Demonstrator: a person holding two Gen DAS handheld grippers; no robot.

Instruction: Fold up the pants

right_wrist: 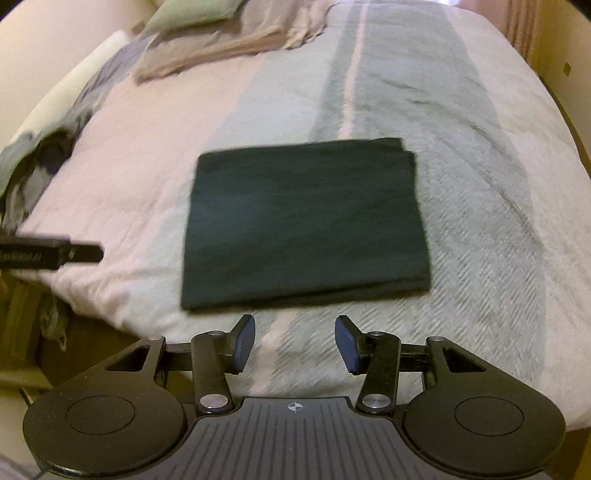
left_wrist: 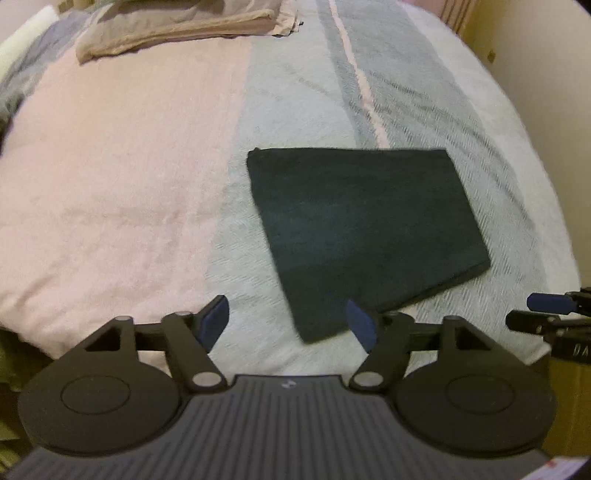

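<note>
The dark green pants [left_wrist: 364, 232] lie folded into a flat rectangle on the striped bedspread [left_wrist: 129, 166]. In the right wrist view the pants [right_wrist: 306, 225] sit straight ahead, their layered edges at the far right corner. My left gripper [left_wrist: 288, 321] is open, held just short of the pants' near left corner, nothing between its blue pads. My right gripper [right_wrist: 294, 339] is open too, a little back from the pants' near edge. Each gripper shows at the edge of the other's view: the right gripper [left_wrist: 546, 314] and the left gripper [right_wrist: 51, 253].
A pile of beige cloth [left_wrist: 177, 29] lies at the far end of the bed, with a green pillow [right_wrist: 195, 13] behind it. The bed's near edge drops off just under the grippers. A cream wall [left_wrist: 535, 48] stands to the right.
</note>
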